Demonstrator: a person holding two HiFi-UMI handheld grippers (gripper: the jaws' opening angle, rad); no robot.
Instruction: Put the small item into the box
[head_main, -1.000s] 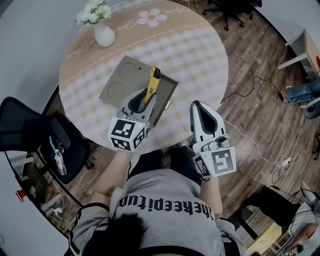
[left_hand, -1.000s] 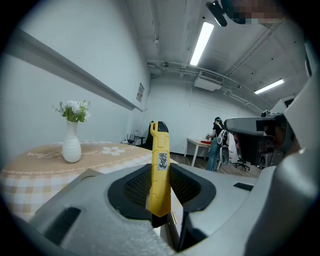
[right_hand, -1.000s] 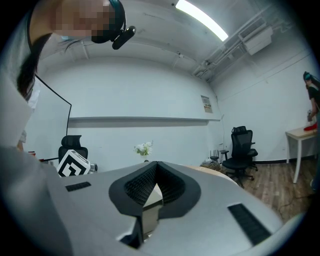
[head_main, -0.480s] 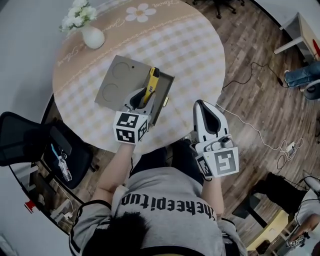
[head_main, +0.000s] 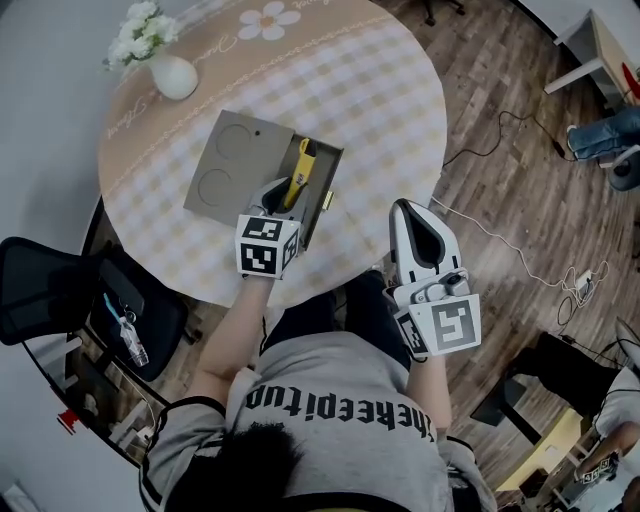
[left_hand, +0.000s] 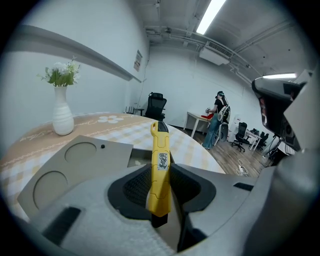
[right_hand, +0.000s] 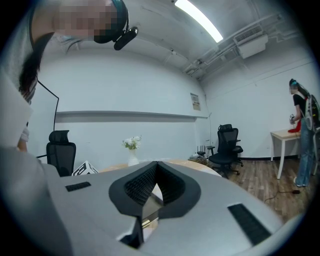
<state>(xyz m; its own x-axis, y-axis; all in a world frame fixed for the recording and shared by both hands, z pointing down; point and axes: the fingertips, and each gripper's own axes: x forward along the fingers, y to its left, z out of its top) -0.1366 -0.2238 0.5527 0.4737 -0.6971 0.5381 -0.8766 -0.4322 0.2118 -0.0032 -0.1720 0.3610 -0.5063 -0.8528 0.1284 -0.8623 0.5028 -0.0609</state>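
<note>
Currently the left gripper (head_main: 277, 197) sits at centre-left of the head view, over the near edge of the round table (head_main: 390, 110), with its jaws clamped on the lower end of a yellow utility knife (head_main: 298, 170). Left gripper view confirms this: the left gripper (left_hand: 161, 180) has both ribbed pads pressed against the knife (left_hand: 160, 160) from either side, with the yellow body standing out beyond the jaw tips and pointing away from the camera. The knife's black butt end shows below the pads. A flat grey box (head_main: 222, 165) lies on the checked tablecloth. Its left part is a panel with two round recesses, and its right part is an open compartment. Seen from the head camera, the knife lies lengthwise over that open compartment, free end toward the top of the frame; contact with the compartment floor cannot be determined. In the left gripper view the box (left_hand: 75, 160) fills the lower left, just beyond the jaws. A white vase of flowers (head_main: 165, 68) stands upper left on the table, well apart from the box. The right gripper (head_main: 412, 212) is at lower right of centre, off the table edge and above the wooden floor (head_main: 520, 200). Right gripper view shows the right gripper (right_hand: 156, 167) with jaw tips together and nothing between them.
</note>
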